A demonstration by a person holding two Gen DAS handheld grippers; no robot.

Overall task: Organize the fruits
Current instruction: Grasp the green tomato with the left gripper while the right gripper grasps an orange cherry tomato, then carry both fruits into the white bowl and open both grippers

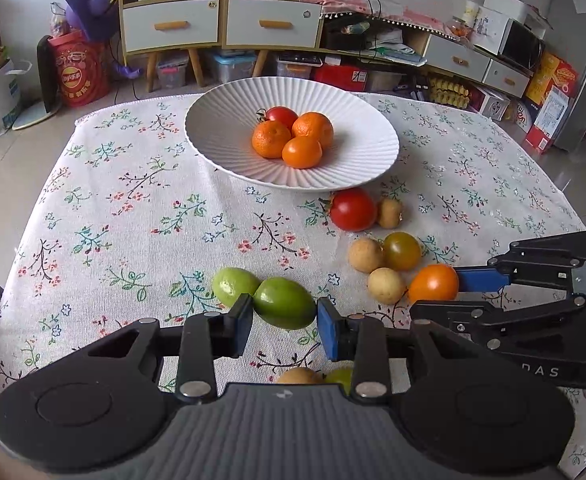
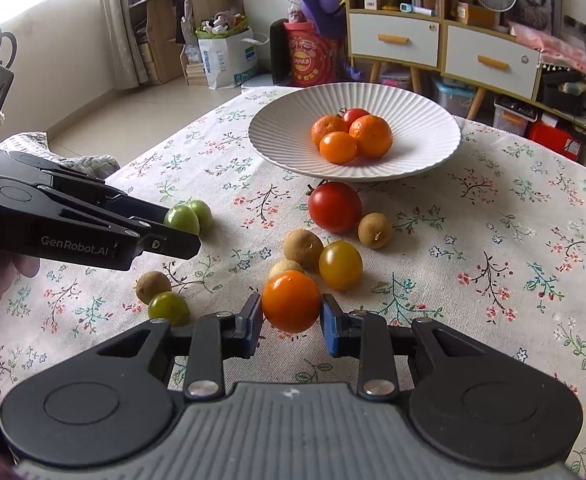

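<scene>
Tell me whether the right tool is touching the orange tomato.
Touching. The right wrist view shows both blue pads of the right tool pressed against the sides of the orange tomato, with no gap visible on either side.

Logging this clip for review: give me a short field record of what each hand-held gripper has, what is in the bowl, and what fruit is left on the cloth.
left hand-held gripper: pads around a green fruit
right hand-held gripper: pads around an orange tomato
white bowl: two mandarins, one orange tomato, one red tomato
on the cloth: large red tomato, yellow tomato, several longans, other green fruits
</scene>
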